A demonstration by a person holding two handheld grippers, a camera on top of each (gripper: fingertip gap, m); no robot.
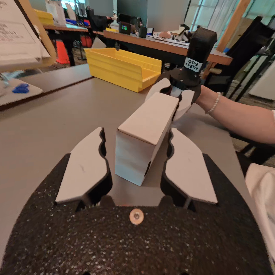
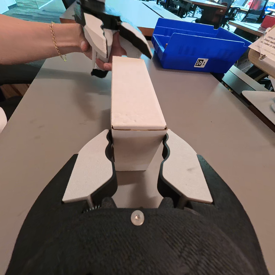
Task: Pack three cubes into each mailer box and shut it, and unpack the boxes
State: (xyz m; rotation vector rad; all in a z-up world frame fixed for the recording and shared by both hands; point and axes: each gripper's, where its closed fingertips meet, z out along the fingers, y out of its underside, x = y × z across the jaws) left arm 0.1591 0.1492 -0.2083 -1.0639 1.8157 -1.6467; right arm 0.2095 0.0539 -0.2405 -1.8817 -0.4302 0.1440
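Observation:
A long white mailer box [image 1: 142,134] lies shut on the grey table [image 1: 52,126]. In the left wrist view my left gripper [image 1: 136,131] is open, held a little above the box's near end, with its fingers apart from the box sides. My right gripper [image 1: 171,102] holds the far end. In the right wrist view the box [image 2: 134,96] runs away from me, and my right gripper [image 2: 137,134] is shut on its near end, both fingertips against the sides. The left gripper [image 2: 128,55] hovers open and blurred over the far end. No cubes show.
A yellow bin [image 1: 119,67] stands on the table beyond the box. A blue bin [image 2: 193,49] stands at the other end. A clipboard with paper [image 2: 264,49] hangs over the table's right edge. A person's bare arms hold both grippers. Across from one pair of fingers to the other is roughly 12 centimetres.

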